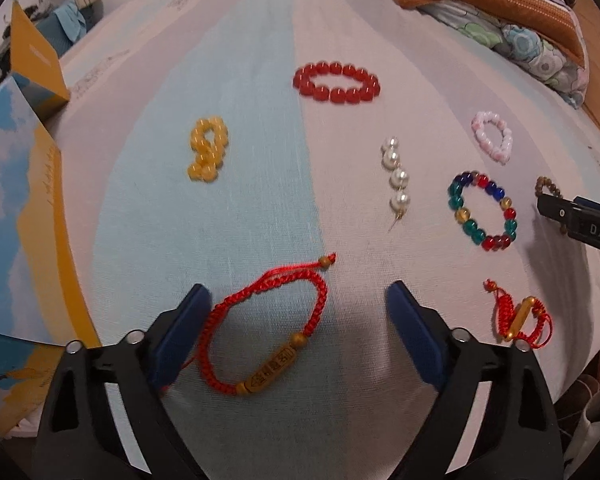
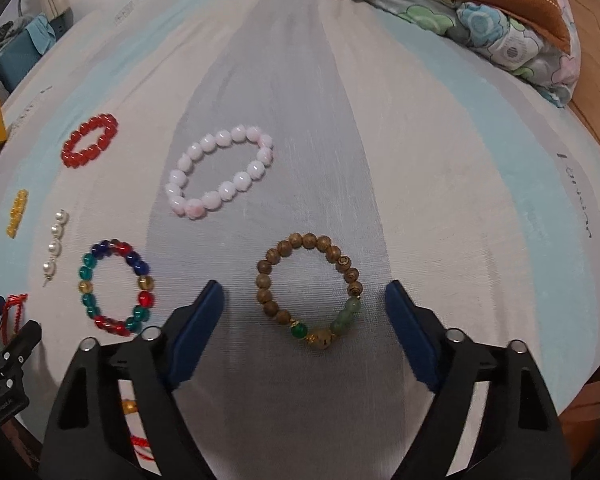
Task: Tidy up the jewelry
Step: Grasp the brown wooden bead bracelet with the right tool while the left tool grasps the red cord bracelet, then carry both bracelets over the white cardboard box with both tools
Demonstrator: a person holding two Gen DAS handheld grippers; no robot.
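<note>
Several bracelets lie on a striped bed sheet [image 1: 260, 140]. My left gripper [image 1: 298, 306] is open and points down over a red cord bracelet with a gold charm [image 1: 274, 364], which lies between the blue fingers, close to the left one; whether it touches is unclear. My right gripper [image 2: 306, 302] is open around a brown wooden bead bracelet with green beads [image 2: 264, 280], its pads apart from it. Also on the sheet are a multicolour glass bracelet [image 1: 456, 200], a pink one [image 2: 224, 192], a red bead one [image 1: 336, 96], a yellow one [image 1: 208, 152], a pearl strand [image 1: 398, 176] and a second red cord bracelet [image 1: 520, 318].
A blue and yellow box [image 1: 20, 200] with its lid up stands at the sheet's left edge. An orange pillow [image 1: 500, 0] and a floral quilt [image 2: 500, 36] lie at the far right. The sheet drops off at the right, with a wooden floor [image 2: 596, 80] beyond.
</note>
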